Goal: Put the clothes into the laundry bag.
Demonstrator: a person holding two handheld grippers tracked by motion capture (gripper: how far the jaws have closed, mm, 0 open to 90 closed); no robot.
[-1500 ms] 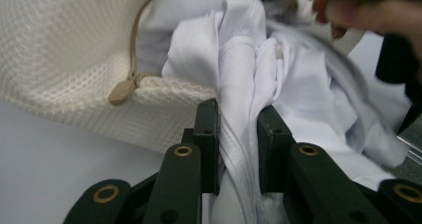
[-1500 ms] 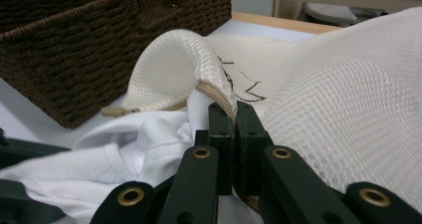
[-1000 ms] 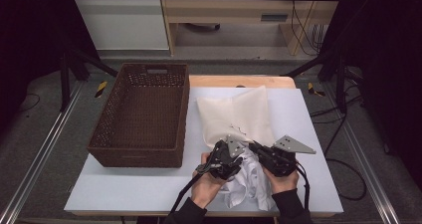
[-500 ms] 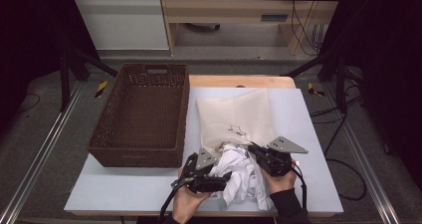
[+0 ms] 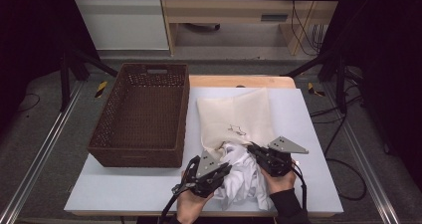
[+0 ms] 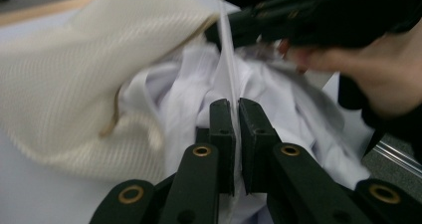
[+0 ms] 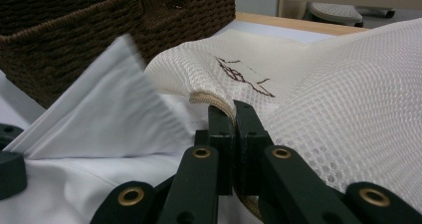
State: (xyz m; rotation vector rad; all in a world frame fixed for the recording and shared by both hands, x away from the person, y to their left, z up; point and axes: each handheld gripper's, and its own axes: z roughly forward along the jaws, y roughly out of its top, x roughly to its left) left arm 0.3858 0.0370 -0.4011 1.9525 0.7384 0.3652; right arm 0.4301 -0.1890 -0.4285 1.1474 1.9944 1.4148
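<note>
Lying on the table (image 5: 149,196), a white shirt (image 5: 246,176) is half out of the cream mesh bag (image 5: 234,117). A shirt fold is clamped by the just-closed left gripper (image 6: 230,109); the bag's hem is pinched by the right gripper (image 7: 230,109).

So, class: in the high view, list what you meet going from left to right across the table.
Brown wicker basket → left gripper, shut on the white garment → right gripper, shut on the rim of the cream mesh bag.
</note>
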